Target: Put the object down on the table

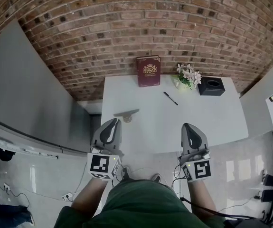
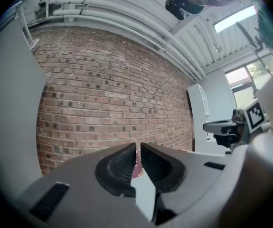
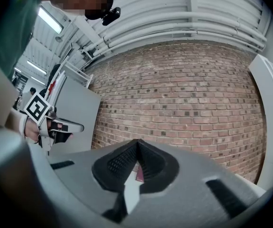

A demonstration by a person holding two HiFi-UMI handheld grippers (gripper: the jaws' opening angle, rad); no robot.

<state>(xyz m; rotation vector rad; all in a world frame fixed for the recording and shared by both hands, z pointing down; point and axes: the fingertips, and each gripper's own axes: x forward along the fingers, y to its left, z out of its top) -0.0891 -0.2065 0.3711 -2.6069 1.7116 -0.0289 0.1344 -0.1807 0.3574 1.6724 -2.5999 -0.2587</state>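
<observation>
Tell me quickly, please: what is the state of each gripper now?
Left gripper: closed but for a thin slit, holding nothing.
Right gripper: closed, holding nothing.

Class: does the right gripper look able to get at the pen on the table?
Probably yes: only bare table lies between the right gripper and the pen, with nothing standing in the way. Its jaws are shut, so they must open first.

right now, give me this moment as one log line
left gripper: almost shut, empty | right gripper: shut, empty | both: at near edge of table | pen: lying on table
</observation>
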